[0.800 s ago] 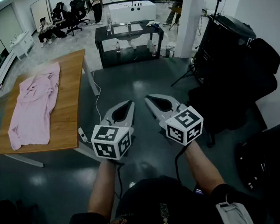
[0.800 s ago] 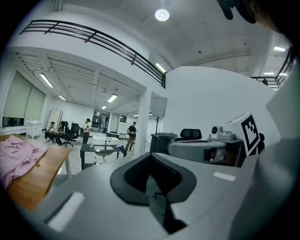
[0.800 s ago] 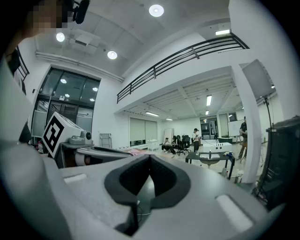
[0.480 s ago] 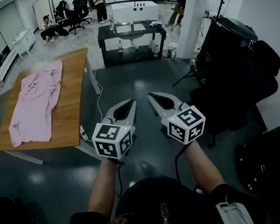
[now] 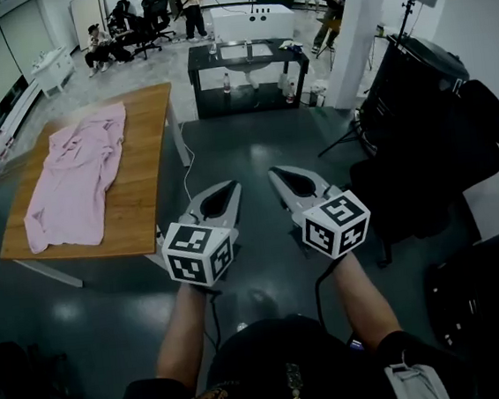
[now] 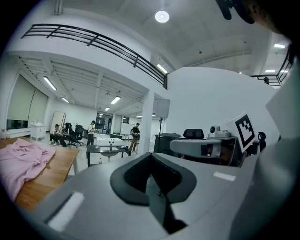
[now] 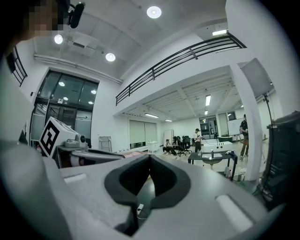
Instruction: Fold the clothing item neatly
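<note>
2 empty grippers, left gripper (image 5: pixel 229 186) and right gripper (image 5: pixel 275 173), hang pressed together as the far-left table (image 5: pixel 146 183) with the pink shirt (image 5: pixel 75 181) comes nearer; folding awaits.

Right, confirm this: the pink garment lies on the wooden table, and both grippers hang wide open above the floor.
Wrong on the jaws: the left gripper and right gripper are shut and empty, as each gripper view shows. The pink garment does lie on the wooden table, grippers above the floor.
</note>
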A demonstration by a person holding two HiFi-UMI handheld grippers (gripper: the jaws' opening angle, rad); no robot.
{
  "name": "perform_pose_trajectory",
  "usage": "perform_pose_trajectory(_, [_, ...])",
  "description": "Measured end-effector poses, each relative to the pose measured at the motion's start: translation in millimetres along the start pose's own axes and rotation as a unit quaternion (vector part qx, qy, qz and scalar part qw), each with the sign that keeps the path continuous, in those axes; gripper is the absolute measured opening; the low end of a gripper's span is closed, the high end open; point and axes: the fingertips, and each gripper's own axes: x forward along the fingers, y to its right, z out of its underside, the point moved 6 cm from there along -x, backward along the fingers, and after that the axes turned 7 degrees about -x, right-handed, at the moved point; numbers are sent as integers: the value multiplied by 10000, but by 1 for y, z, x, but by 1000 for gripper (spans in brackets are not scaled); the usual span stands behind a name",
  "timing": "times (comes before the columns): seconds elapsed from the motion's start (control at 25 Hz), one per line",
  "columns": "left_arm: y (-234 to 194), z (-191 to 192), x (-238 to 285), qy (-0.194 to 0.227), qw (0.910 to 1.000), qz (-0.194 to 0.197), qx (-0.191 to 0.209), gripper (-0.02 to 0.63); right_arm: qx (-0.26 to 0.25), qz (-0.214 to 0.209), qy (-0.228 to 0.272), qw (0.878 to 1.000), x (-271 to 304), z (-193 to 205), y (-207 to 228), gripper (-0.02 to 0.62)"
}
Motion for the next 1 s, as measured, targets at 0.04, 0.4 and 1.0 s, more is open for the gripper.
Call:
perform_pose_trajectory(0.04, [-6, 1, -7, -3, 10000, -58, 2, 8, 3, -33, 5, 10000, 4, 0, -5, 2])
perform_pose_trajectory(0.4, [-67, 6, -90, 93, 9963, -839, -155, 8, -203, -610, -77, 9979, 52, -5, -69, 2])
perform_pose_trajectory(1.0, [-166, 23, -200, 199, 9686, -2422, -519, 8, -170, -2114, -238, 9770, 170, 7, -173, 2])
